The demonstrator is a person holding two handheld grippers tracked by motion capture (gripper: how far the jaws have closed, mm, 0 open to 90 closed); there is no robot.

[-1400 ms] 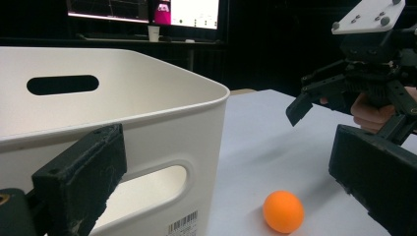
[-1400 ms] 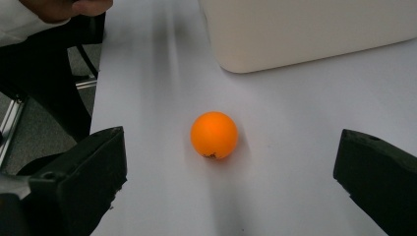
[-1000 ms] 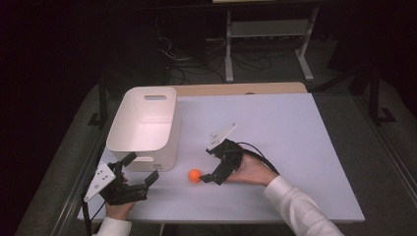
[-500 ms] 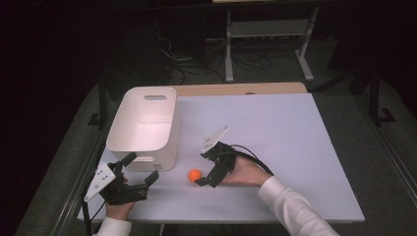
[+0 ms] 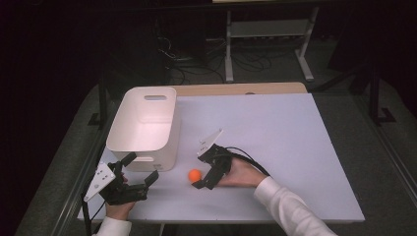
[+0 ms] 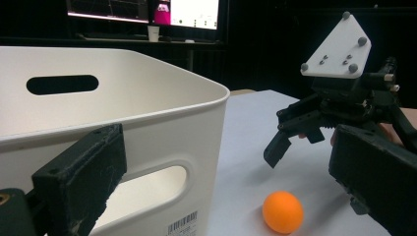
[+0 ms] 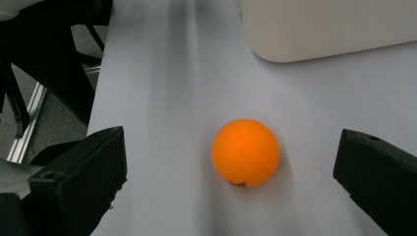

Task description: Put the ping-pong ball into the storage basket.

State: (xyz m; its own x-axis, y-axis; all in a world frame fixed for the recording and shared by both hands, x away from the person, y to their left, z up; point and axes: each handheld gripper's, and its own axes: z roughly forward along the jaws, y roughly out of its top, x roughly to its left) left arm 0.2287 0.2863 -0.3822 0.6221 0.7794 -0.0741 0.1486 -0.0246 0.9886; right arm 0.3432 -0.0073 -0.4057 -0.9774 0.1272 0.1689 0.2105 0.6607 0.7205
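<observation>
Orange ball (image 5: 195, 174), one: on the bench (image 5: 275, 128), near-left of centre, just right of the white bin's near corner, apart from it.
White bin (image 5: 145, 125), one: at the left edge of the bench, two handle slots; the left gripper view shows a barcode label low on its wall.
Right tongs (image 5: 200, 180), one pair: jaws wide apart, just right of the ball, not touching; the right gripper view shows the ball (image 7: 245, 152) centred between them.
Left tongs (image 5: 142, 169), one pair: jaws apart, nothing held, at the near-left corner, close against the bin's near wall.
Open room: the bench's whole right half and far side.
</observation>
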